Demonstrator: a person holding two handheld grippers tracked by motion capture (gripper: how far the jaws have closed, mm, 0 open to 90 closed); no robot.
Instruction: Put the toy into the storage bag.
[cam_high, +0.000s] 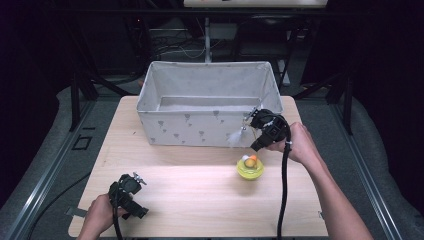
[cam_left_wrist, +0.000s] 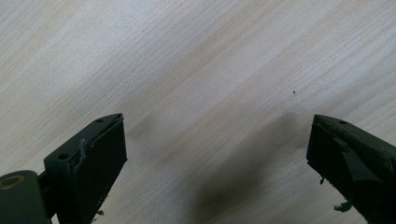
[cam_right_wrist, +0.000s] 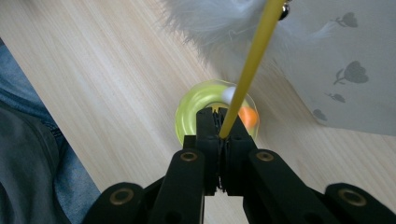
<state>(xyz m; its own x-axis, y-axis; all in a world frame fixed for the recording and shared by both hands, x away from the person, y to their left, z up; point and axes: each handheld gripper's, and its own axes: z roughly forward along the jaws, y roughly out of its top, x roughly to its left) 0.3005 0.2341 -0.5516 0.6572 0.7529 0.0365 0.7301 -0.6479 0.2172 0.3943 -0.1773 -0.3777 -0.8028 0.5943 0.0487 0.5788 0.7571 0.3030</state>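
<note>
On wooden surface (cam_high: 200, 195), far side: grey fabric bin (cam_high: 207, 105), tulip print. Near its front right corner, yellow-green dish (cam_high: 250, 169) with white and orange balls. My right gripper (cam_right_wrist: 223, 135) pressed together on yellow stick (cam_right_wrist: 250, 70) of feather wand, white feathers (cam_high: 235, 137) against bin wall, above dish. My left gripper (cam_left_wrist: 215, 154) spread wide over bare surface, near left corner, nothing between jaws.

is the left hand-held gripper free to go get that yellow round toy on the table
Probably yes: the left hand-held gripper is open and empty, and bare table lies between it and the yellow round toy.
</note>
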